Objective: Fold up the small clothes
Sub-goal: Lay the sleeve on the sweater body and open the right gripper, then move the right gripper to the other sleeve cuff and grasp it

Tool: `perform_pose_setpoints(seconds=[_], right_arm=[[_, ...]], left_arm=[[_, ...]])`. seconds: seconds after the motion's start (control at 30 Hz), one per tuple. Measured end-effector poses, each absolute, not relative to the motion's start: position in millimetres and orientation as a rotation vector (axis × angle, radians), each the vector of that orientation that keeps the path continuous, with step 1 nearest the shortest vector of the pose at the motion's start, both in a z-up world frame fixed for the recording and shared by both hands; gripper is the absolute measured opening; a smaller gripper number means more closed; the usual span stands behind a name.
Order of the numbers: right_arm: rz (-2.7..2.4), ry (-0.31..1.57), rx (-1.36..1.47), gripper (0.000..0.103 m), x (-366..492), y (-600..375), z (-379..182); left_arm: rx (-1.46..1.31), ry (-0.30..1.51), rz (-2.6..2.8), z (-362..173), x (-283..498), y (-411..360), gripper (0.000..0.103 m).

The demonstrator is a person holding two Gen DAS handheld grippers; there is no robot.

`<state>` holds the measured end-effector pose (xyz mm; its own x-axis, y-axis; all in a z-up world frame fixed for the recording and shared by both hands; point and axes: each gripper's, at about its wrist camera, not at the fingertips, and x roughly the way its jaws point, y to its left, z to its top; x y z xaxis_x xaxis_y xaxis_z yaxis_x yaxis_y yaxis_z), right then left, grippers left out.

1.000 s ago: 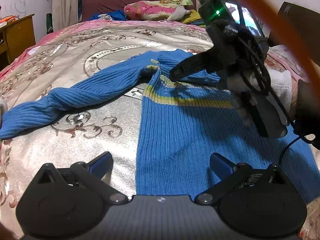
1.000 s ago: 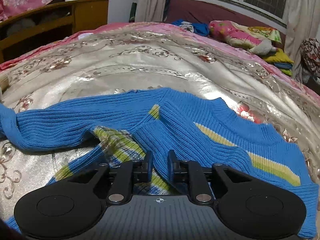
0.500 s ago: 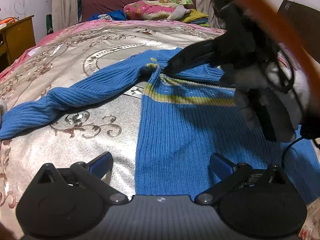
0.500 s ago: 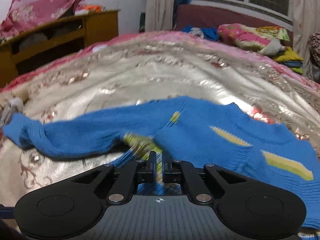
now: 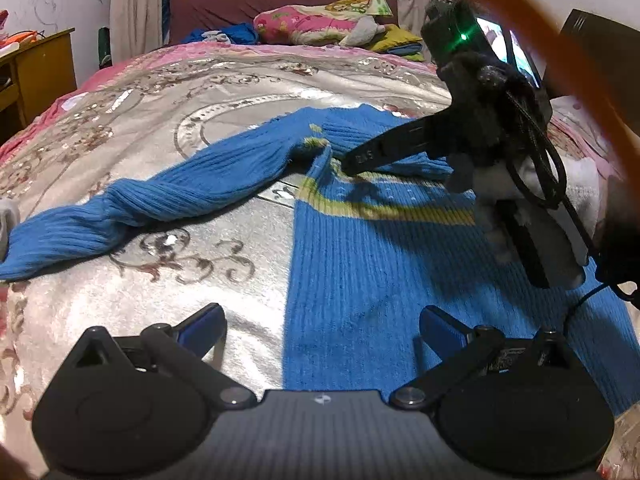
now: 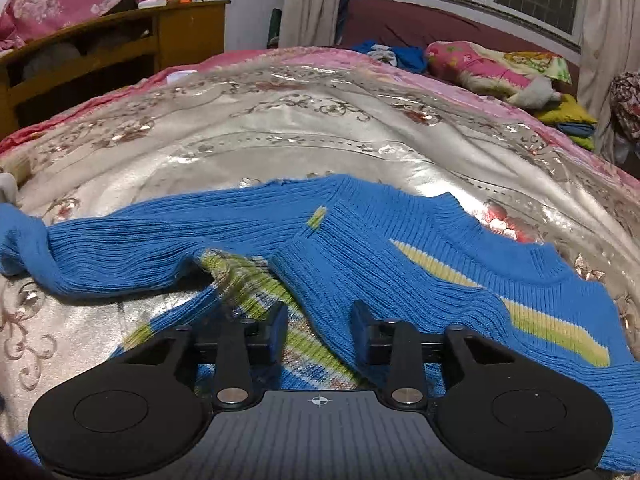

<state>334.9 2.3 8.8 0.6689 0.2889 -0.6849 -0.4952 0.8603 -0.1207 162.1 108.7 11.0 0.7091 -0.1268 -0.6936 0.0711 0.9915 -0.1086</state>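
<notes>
My right tongs [image 6: 319, 334], jaws just parted off the sweater [image 6: 400, 264] shoulder, sit nearest its sleeve [image 6: 132, 248], which runs toward nine o'clock. My left tongs [image 5: 320, 326] hang wide and empty over the hem.

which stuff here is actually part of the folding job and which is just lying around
Part of the job:
- blue sweater, spread on the bedspread
- its outstretched sleeve
- left gripper, open
- right gripper, jaws just opening, sweater fold between them

Just lying about:
- pink floral pillow
- wooden desk
- blue clothes heap
</notes>
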Motion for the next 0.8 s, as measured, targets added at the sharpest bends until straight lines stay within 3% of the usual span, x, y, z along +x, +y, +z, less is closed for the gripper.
perform_pose_setpoints(seconds=[0.03,0.2,0.73,0.8], right_arm=[[0.443,0.717,-0.301,0.013,336,2,10],[0.439,0.717,-0.291,0.008,334,0,15],[0.445,0.724,-0.295,0.007,329,11,10],[0.448,0.72,-0.295,0.013,326,12,12]], left_arm=[[-0.076,0.769,-0.104,13,162,110,0.103],[-0.103,0.742,-0.045,20,163,128,0.103],[-0.147,0.729,0.095,21,169,167,0.103],[-0.144,0.721,0.098,22,169,168,0.103]])
